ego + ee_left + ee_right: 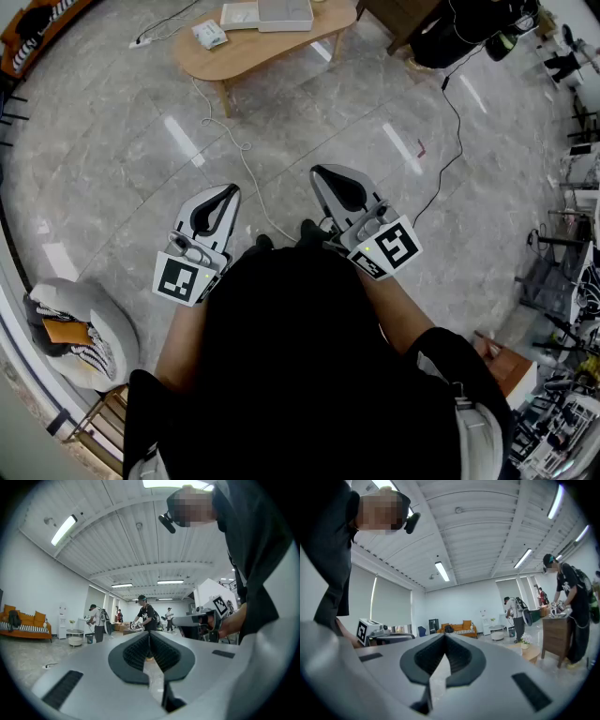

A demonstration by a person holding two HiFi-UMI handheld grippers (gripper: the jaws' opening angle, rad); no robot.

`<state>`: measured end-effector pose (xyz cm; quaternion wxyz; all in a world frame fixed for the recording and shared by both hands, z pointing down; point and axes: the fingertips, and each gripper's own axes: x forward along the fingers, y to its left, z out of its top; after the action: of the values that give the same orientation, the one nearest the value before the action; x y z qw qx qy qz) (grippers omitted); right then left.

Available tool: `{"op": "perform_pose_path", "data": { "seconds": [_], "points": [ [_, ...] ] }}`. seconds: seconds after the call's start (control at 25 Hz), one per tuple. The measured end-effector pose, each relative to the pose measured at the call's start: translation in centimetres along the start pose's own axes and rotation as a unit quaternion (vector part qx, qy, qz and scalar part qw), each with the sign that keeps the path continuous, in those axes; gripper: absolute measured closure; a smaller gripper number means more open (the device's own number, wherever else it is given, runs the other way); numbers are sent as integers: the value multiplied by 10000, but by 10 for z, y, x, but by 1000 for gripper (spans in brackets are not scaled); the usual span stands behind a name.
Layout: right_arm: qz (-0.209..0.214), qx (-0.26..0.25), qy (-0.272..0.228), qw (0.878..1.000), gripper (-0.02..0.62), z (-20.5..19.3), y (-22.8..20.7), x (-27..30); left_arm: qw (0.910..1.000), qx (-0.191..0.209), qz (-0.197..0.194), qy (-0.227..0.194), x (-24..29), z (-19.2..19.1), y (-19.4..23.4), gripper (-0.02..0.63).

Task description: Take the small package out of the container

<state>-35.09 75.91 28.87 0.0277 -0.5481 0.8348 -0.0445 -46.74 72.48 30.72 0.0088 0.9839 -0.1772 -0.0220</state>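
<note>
Both grippers are held up in front of the person's chest, pointing forward over the floor. My left gripper (228,190) has its jaws closed together with nothing between them; in the left gripper view its tips (150,635) meet against the far room. My right gripper (324,172) is likewise shut and empty, tips (444,637) touching. Far ahead stands a low wooden table (281,45) carrying a flat white box (284,13), a second white tray-like item (240,14) and a small white package (210,35). Both grippers are well short of the table.
A white cable (242,150) and a black cable (450,141) run across the grey marble floor. A padded white seat (80,328) sits at the lower left. Dark furniture (441,28) and cluttered racks (572,281) line the right. Several people (145,613) stand far off.
</note>
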Motion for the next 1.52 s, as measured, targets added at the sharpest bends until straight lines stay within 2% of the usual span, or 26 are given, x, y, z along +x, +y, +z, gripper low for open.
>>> {"op": "perform_pose_path", "data": {
  "seconds": [0.24, 0.44, 0.56, 0.72, 0.96, 1.12, 1.24, 1.52],
  "points": [
    [14, -21, 145, 9999, 584, -5, 13, -1, 9999, -94, 12, 44, -6, 0, 7, 587],
    [-4, 85, 131, 9999, 584, -7, 7, -9, 9994, -275, -139, -130, 1, 0, -1, 586],
    [-114, 275, 162, 9994, 584, -11, 4, -16, 9993, -355, -111, -48, -4, -5, 0, 587],
    [-221, 165, 67, 9996, 583, -2, 0, -12, 9992, -380, -54, -82, -12, -2, 18, 588],
    [-437, 198, 63, 9988, 584, 3, -12, -24, 9972, -746, -86, 55, -7, -25, 21, 588],
    [-538, 376, 15, 9978, 584, -2, -43, -28, 9975, -676, -186, 94, 24, -23, 24, 588],
    [-588, 598, -46, 9965, 584, -9, -71, -17, 9980, -529, -202, 277, 39, -23, 29, 588],
    [-464, 569, -358, 9967, 584, -2, -160, 29, 9970, -483, 9, 611, 95, -31, 72, 588]
  ]
}}
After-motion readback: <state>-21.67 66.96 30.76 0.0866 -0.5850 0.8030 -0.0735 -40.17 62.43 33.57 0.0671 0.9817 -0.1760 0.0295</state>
